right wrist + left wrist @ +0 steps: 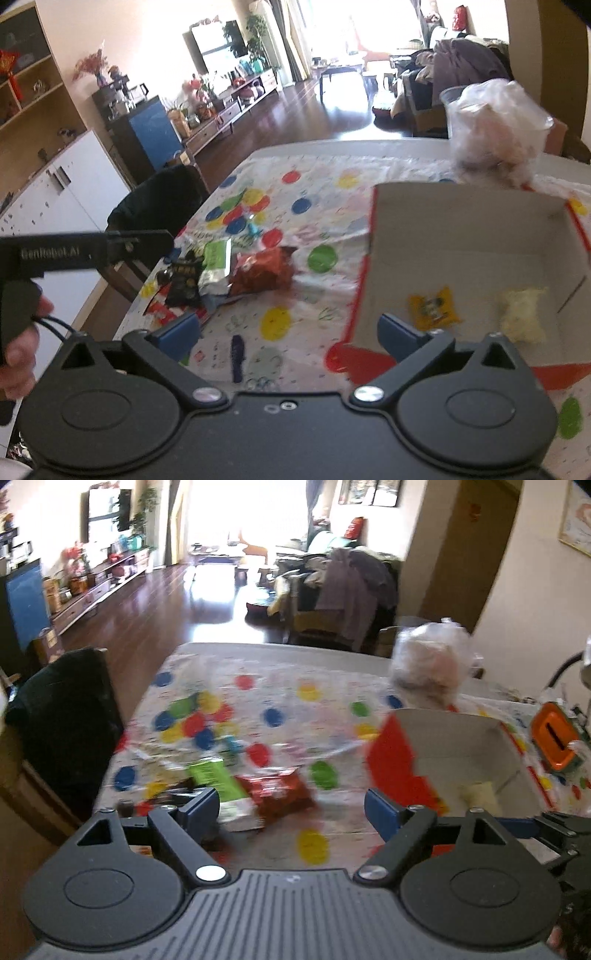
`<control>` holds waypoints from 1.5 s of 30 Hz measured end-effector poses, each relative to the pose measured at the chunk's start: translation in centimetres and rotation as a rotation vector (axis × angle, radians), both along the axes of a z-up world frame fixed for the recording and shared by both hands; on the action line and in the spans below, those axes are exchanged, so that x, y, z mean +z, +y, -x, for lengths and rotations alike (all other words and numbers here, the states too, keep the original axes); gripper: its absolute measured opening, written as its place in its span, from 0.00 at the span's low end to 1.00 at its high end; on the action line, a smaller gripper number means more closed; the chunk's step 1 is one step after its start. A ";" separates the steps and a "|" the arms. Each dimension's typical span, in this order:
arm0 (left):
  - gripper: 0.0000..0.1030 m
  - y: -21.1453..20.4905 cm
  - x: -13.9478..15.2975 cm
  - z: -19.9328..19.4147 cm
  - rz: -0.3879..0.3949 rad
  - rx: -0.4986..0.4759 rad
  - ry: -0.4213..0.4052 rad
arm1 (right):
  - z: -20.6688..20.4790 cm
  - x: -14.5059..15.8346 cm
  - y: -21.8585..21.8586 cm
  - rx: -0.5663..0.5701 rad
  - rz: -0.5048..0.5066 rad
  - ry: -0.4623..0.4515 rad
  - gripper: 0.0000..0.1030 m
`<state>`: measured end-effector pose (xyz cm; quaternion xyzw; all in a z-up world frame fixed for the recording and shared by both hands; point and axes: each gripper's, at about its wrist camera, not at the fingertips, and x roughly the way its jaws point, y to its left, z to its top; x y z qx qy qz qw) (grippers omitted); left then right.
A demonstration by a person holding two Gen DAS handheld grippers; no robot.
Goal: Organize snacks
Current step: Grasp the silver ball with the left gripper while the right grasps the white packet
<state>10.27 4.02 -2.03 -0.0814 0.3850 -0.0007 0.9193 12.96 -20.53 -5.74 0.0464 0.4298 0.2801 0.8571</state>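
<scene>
A red cardboard box (pixel 476 236) with a grey inside stands open on the dotted tablecloth; it also shows in the left wrist view (pixel 395 760). In it lie a yellow-orange snack packet (pixel 434 308) and a pale yellow packet (pixel 524 314). Left of the box lie a red snack bag (pixel 264 275), a green and silver packet (pixel 214 267) and a black packet (pixel 184 280). The red bag (pixel 280 792) and green packet (pixel 216 779) lie just ahead of my left gripper (pixel 291 810), which is open and empty. My right gripper (pixel 291 334) is open and empty near the box's front left corner.
A clear plastic bag of pale items (pixel 495 133) stands behind the box. An orange and teal object (pixel 556 738) sits at the right. A dark pen-like item (pixel 237 356) lies on the cloth. A black chair (pixel 66 716) stands at the table's left side.
</scene>
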 end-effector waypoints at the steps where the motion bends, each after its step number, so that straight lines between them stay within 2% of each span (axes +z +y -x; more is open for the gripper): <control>1: 0.83 1.0 -0.3 0.0 0.000 0.010 0.008 | 0.0 -0.3 0.7 0.002 0.006 0.007 1.00; 10: 0.83 9.8 -3.2 -0.9 -0.042 0.068 0.078 | 0.9 -3.6 7.6 0.047 0.074 0.086 1.00; 16: 0.83 13.5 -5.9 -1.9 -0.069 0.062 0.139 | 1.3 -6.7 11.6 0.081 0.152 0.142 1.00; 20: 0.83 15.4 -8.1 -3.0 -0.055 0.037 0.193 | 1.6 -8.3 13.7 0.110 0.196 0.162 0.99; 23: 0.83 16.5 -9.6 -4.0 -0.048 0.031 0.224 | 1.8 -9.2 15.0 0.130 0.236 0.169 0.97; 31: 0.83 16.9 -12.7 -6.4 -0.096 0.030 0.265 | 1.2 -10.9 16.4 0.118 0.310 0.169 0.88; 37: 0.83 17.1 -14.1 -7.7 -0.082 0.035 0.301 | 0.6 -11.6 17.1 0.116 0.335 0.176 0.81; 39: 0.80 17.0 -14.6 -8.1 -0.082 0.031 0.313 | 0.5 -11.8 17.2 0.125 0.335 0.180 0.77; 41: 0.66 17.0 -15.1 -8.6 -0.077 0.031 0.334 | 0.4 -11.8 17.2 0.126 0.340 0.177 0.77; 42: 0.62 17.1 -15.4 -8.8 -0.073 0.036 0.349 | 0.3 -11.8 17.2 0.127 0.340 0.177 0.76; 45: 0.60 16.9 -15.5 -8.9 -0.089 0.034 0.342 | 0.2 -11.7 17.3 0.131 0.343 0.173 0.74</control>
